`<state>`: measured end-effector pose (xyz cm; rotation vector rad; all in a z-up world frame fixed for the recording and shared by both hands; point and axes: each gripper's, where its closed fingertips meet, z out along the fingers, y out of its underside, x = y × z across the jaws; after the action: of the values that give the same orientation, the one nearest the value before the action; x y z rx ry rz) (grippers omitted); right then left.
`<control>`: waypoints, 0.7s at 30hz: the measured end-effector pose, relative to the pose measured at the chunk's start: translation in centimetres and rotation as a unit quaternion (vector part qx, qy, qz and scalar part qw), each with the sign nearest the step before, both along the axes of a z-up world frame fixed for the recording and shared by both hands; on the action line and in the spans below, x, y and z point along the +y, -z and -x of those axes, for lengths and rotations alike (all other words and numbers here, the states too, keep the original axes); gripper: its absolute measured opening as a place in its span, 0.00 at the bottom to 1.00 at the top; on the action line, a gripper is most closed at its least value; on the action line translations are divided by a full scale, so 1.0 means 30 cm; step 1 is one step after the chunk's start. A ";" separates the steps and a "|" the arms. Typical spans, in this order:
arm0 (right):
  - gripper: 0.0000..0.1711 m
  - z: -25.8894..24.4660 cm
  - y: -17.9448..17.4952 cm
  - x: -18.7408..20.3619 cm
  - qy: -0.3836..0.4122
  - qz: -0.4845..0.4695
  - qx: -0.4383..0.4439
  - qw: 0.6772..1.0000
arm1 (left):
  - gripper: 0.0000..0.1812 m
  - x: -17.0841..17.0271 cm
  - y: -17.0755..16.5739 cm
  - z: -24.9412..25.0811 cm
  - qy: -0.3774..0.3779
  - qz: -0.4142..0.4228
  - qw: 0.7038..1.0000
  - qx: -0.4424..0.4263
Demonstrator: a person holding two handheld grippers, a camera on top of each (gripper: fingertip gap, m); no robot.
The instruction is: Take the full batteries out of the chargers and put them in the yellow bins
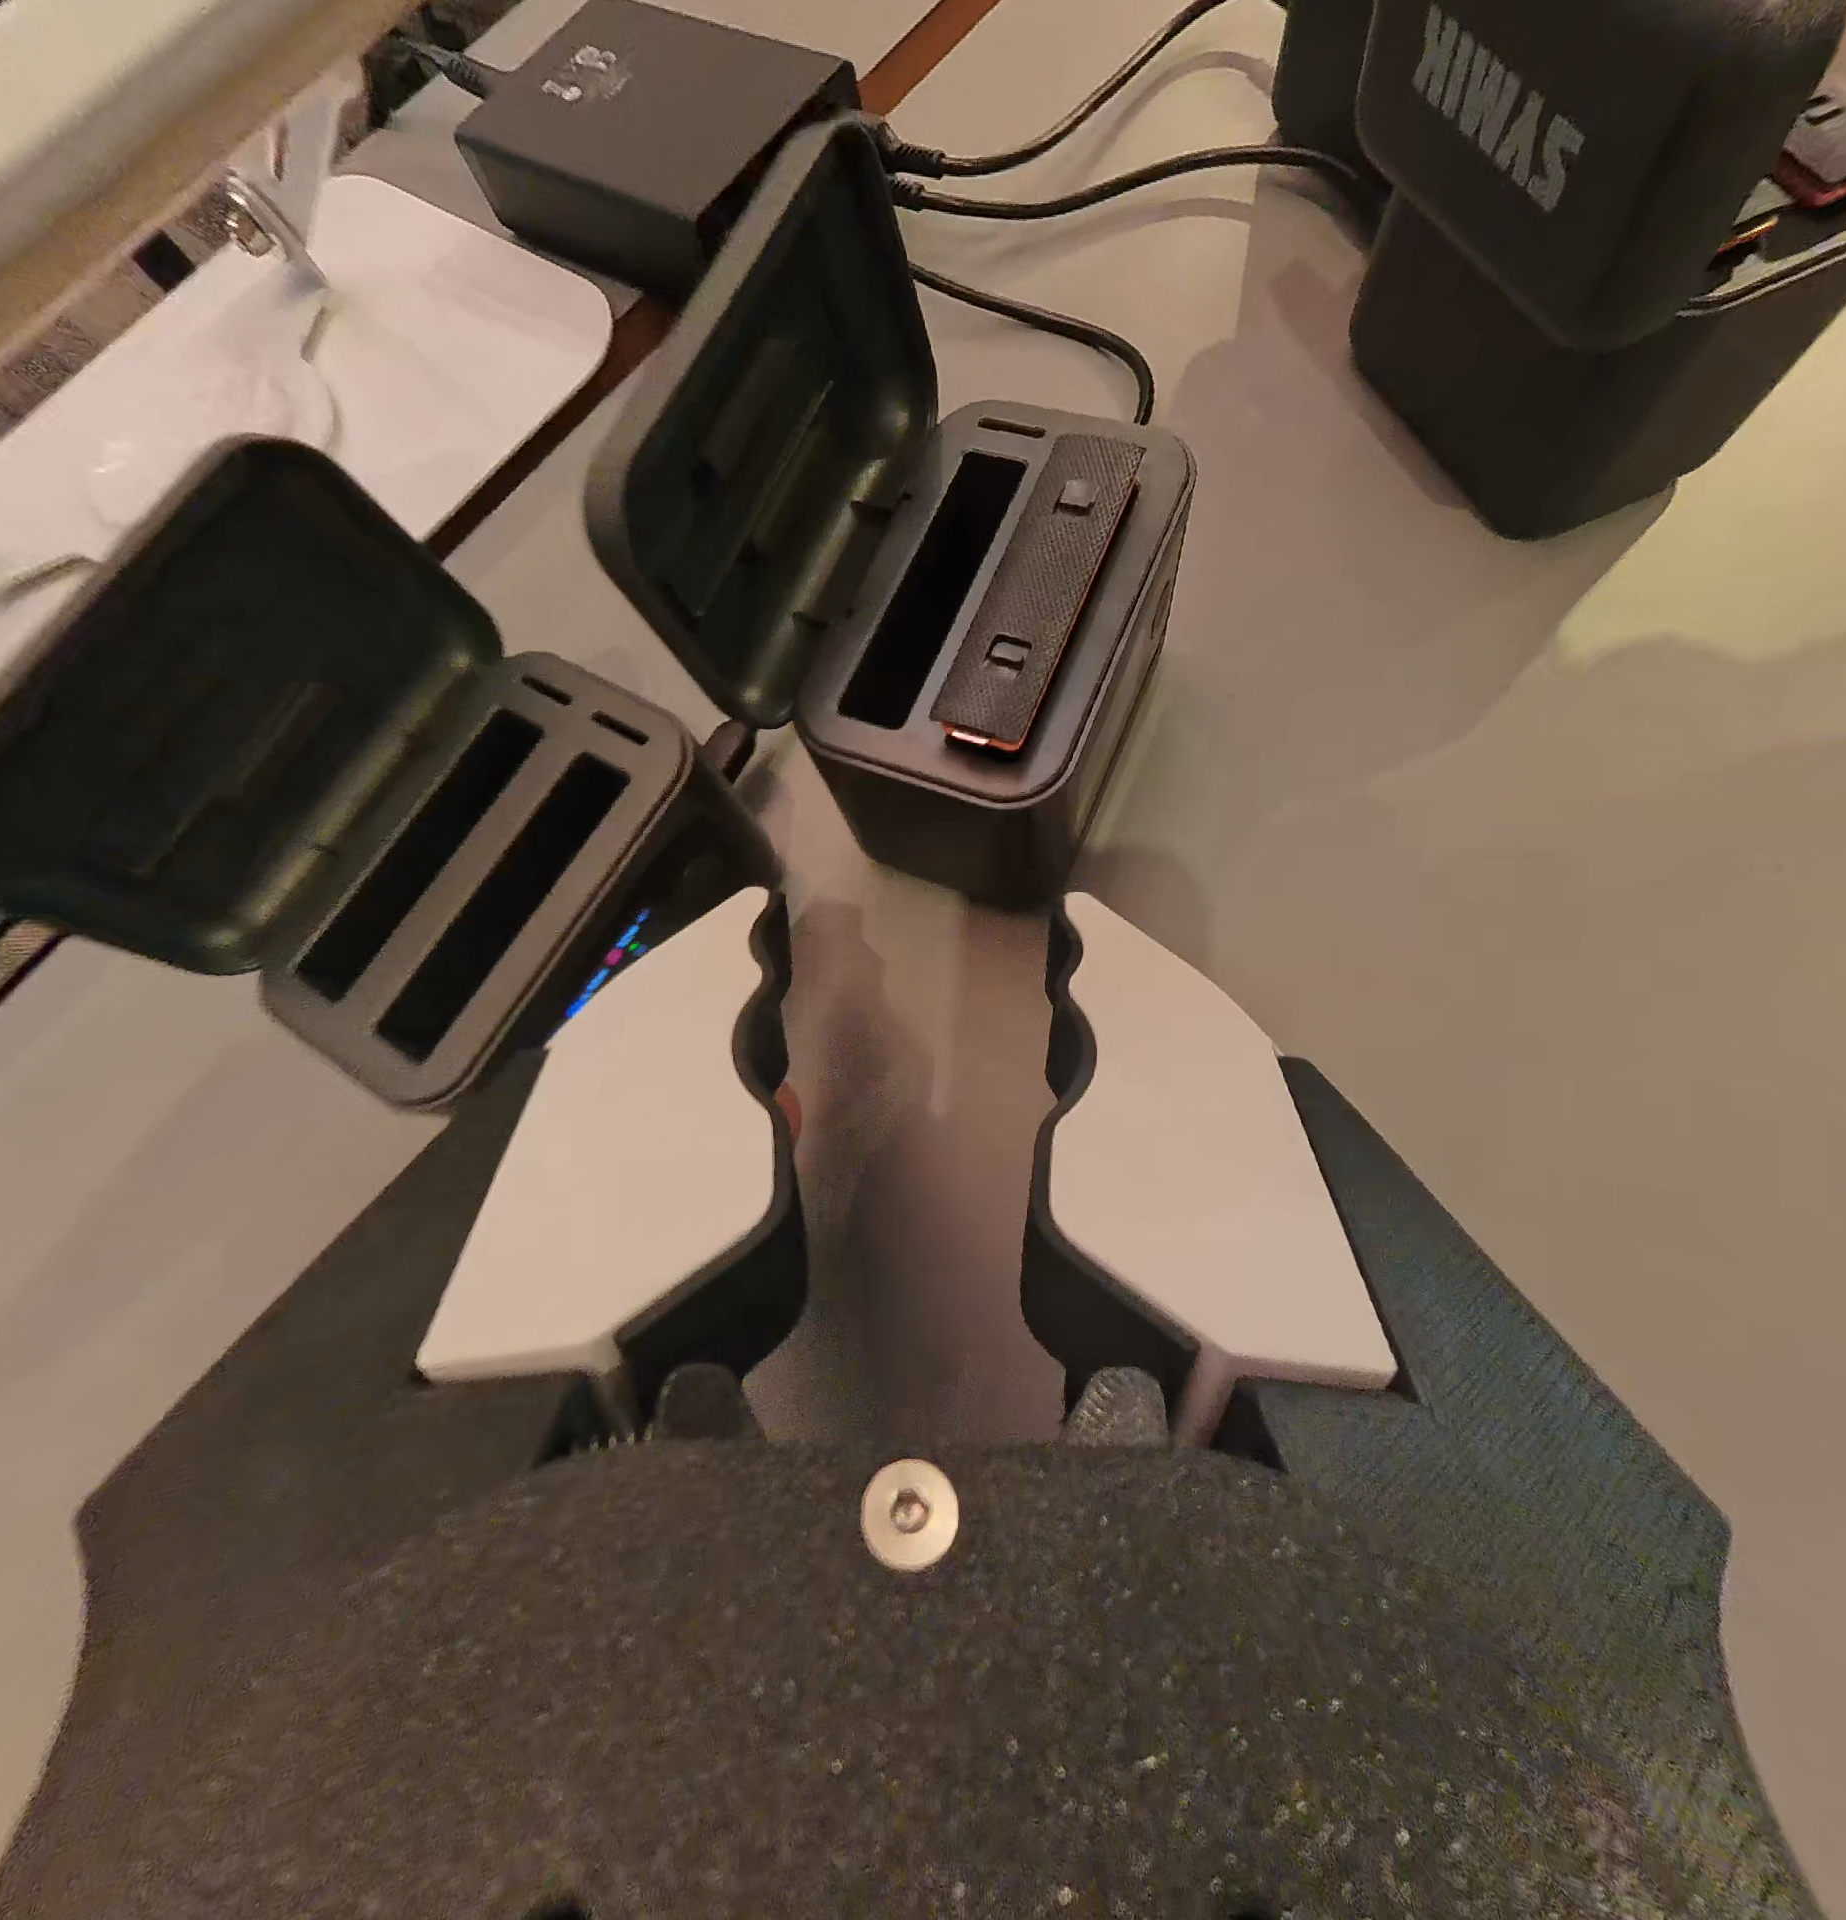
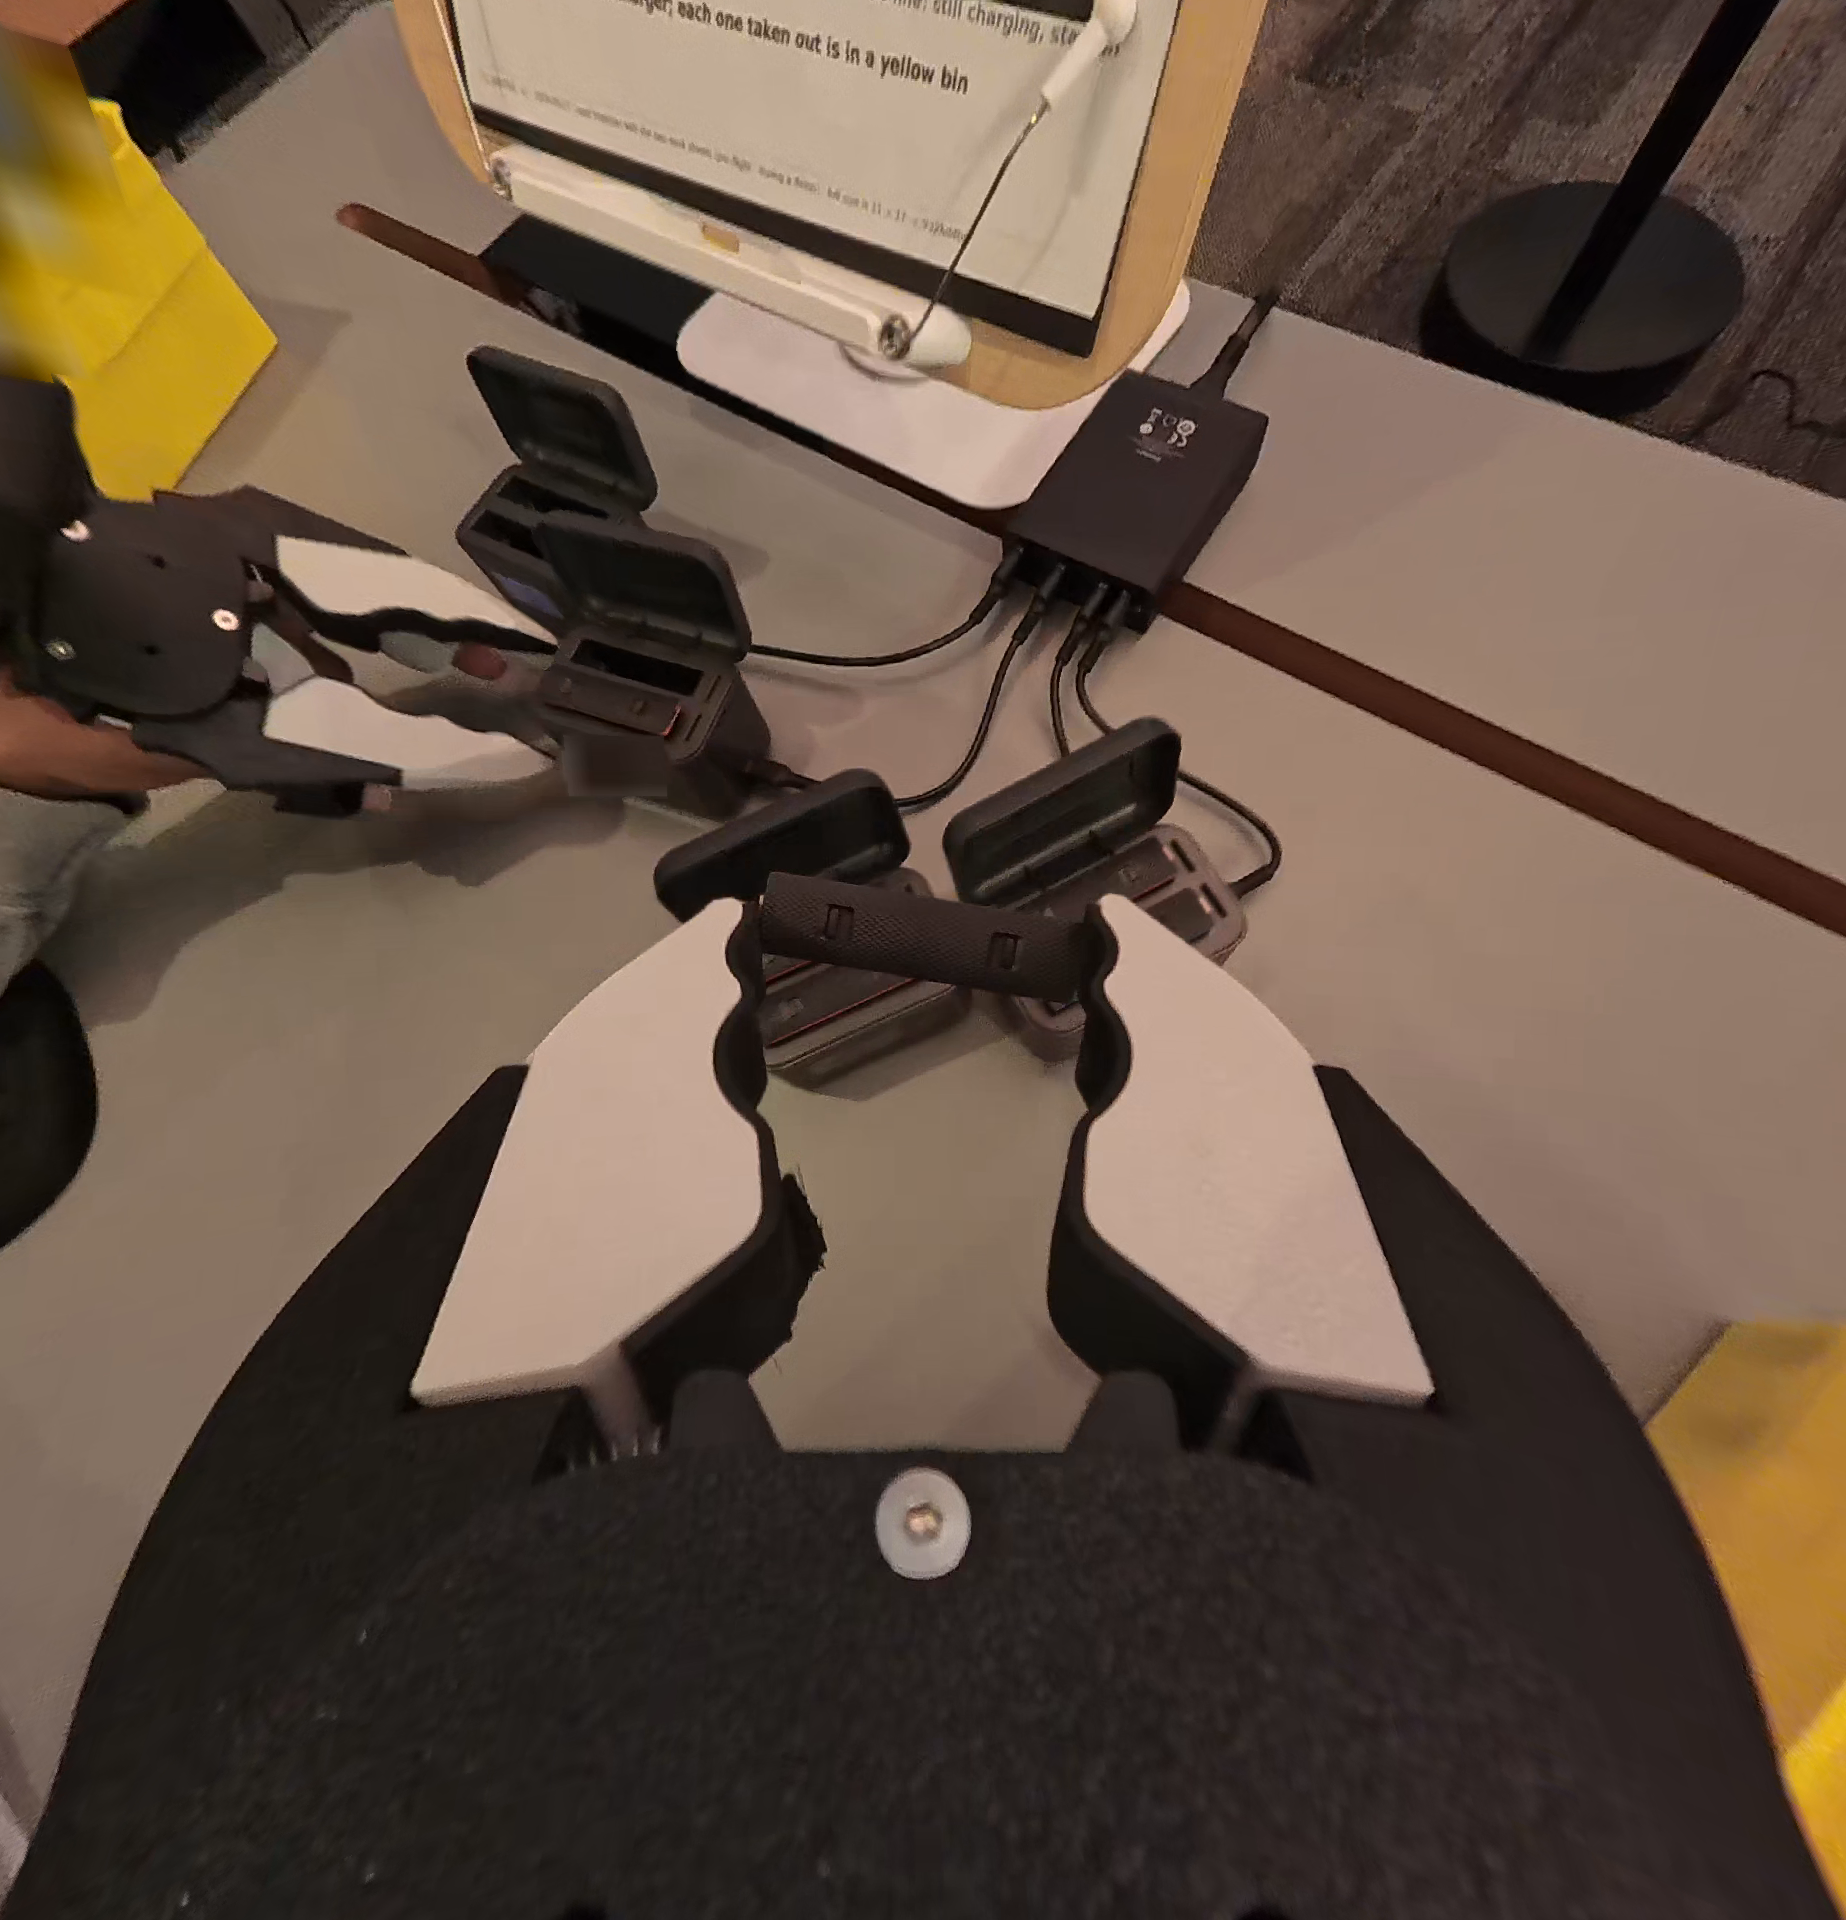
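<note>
Beneath the held battery point(image 2: 924, 938), chargers point(image 2: 867, 1023) lie half hidden.

1. Left gripper point(image 1: 914, 925): white fingers point(image 1: 628, 1174) edged with wavy black pads, on a speckled black body with one silver screw point(image 1: 908, 1512).
2. Right gripper point(image 2: 924, 935): same build; frayed black pad point(image 2: 794, 1262) at centre-left of the frame.

Battery point(image 2: 924, 940) crosswise between right gripper point(image 2: 924, 951) fingertips, above chargers point(image 2: 857, 1023).

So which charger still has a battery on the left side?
Start at the black power brick by the white stand. Two open chargers sit below it. Pick the right one: a battery fills one slot, while its neighbour has both slots empty.
</note>
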<state>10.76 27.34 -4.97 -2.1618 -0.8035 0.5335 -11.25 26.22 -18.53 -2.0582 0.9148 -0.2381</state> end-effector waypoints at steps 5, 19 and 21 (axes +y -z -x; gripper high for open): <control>0.34 0.034 0.043 -0.086 -0.004 0.003 0.050 0.999 | 0.25 -0.043 -0.122 -0.008 0.017 -0.054 0.998 -0.019; 0.34 0.366 0.094 -0.357 -0.078 0.083 0.231 0.966 | 0.07 -0.319 -0.283 -0.375 0.177 -0.260 0.948 -0.051; 0.35 0.368 0.077 -0.370 -0.106 0.065 0.216 0.968 | 0.06 -0.332 -0.301 -0.375 0.191 -0.251 0.945 -0.085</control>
<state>-0.28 16.26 -7.29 -1.9749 -0.7713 1.1504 -0.01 16.24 -9.50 -1.3626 1.1274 -0.3432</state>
